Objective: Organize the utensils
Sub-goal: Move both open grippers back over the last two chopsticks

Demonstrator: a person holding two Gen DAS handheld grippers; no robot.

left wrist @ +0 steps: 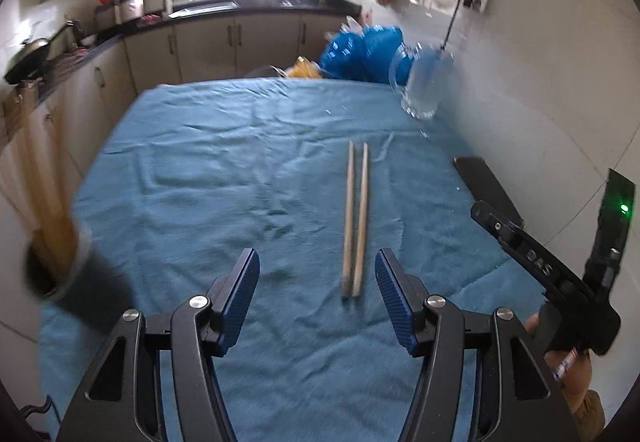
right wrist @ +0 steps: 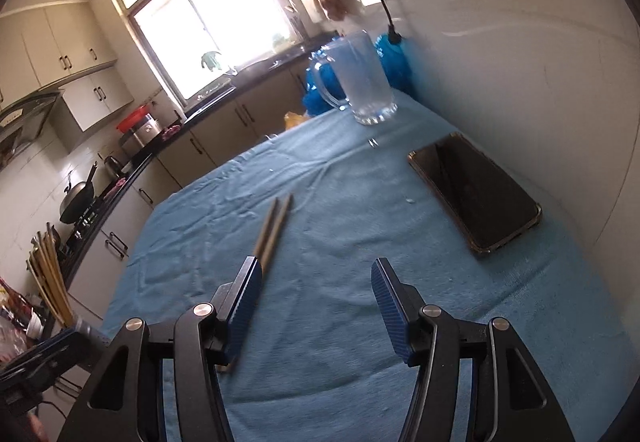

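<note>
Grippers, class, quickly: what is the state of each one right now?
Left gripper: open, holding nothing; the chopsticks lie between its fingers.
Right gripper: open, holding nothing.

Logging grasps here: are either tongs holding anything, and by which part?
Nothing is held. Left tongs and right tongs are open; the chopsticks lie on the blue cloth.
</note>
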